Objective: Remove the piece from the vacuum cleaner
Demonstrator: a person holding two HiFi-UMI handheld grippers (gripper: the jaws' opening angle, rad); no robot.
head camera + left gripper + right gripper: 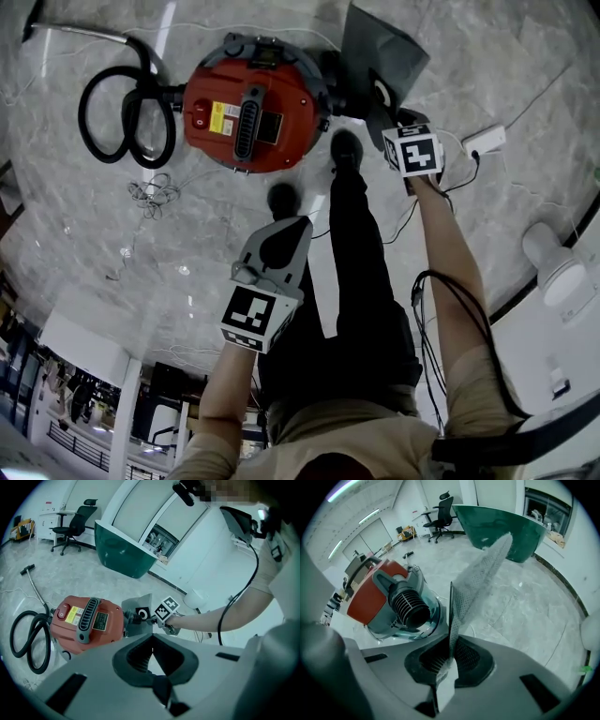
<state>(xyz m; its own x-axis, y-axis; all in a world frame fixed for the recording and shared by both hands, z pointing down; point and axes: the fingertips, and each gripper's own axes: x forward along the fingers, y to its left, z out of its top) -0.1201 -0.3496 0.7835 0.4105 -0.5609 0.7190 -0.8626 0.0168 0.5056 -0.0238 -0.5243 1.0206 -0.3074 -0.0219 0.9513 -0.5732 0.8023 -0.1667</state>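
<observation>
1. The right gripper (pixel 451 648) is clamped on the lower edge of the flat grey perforated fabric piece (pixel 480 578). The piece stands upright out of the jaws, just beside the red, drum-shaped plastic vacuum cleaner (pixel 253 98) and, by my reading, already clear of its ribbed black inlet port (pixel 408 605).
2. I would keep that clamp firm. The fabric is thin, and it looks likely to slip or fold if the grip loosens.
3. I would draw the piece straight away from the port and hold it upright so it does not drag across the housing.
4. The left gripper (pixel 151 638) has its jaws together on nothing. I would keep it clear, or use it to steady the drum.

Markings: the yellow label (pixel 225 117) on the lid is too small to read. No brand name is legible.
</observation>
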